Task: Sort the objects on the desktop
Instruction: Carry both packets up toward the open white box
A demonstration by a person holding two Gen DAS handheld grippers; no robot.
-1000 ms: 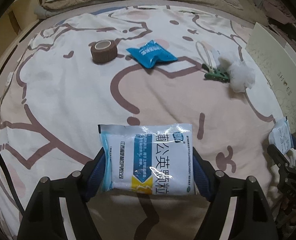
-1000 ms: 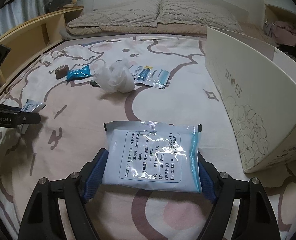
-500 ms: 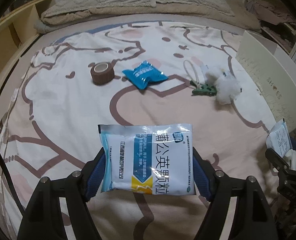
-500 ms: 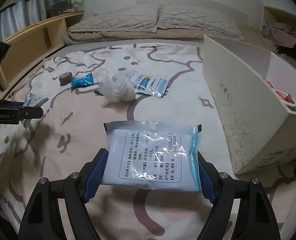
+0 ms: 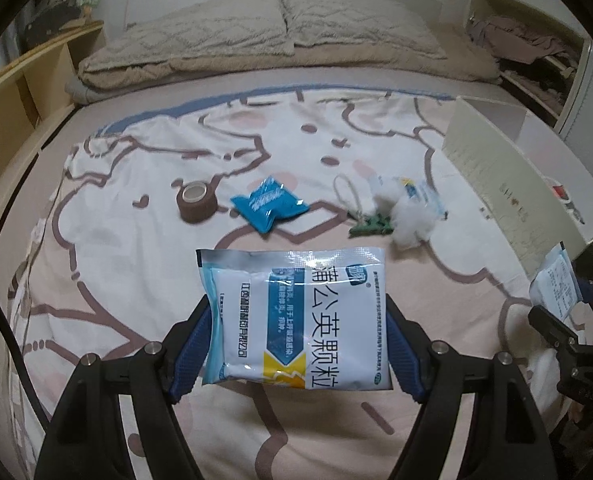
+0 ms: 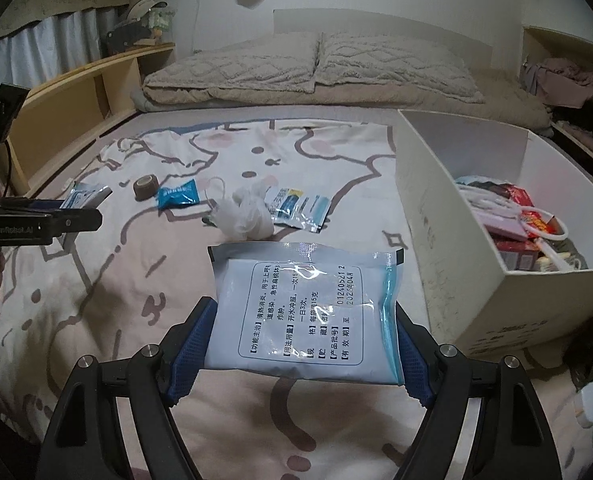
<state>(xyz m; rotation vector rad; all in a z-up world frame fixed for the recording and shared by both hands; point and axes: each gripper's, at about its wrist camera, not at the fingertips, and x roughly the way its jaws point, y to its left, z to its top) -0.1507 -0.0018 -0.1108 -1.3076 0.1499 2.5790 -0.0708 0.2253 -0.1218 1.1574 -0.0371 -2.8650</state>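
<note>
My left gripper is shut on a white and blue medicine sachet, held above the patterned bed sheet. My right gripper is shut on a second white sachet, printed side up, just left of the white storage box. On the sheet farther off lie a brown tape roll, a blue packet, a green clip with a cord, a white fluffy wad and another sachet. Each gripper shows in the other's view, the left and the right.
The box holds several items, red packets and a pink one. Pillows and a folded quilt lie at the head of the bed. A wooden shelf runs along the left side. Clothes pile up at far right.
Both grippers have risen and tilted up with their sachets, so the loose items look farther away and the box's inside shows in the right view.
</note>
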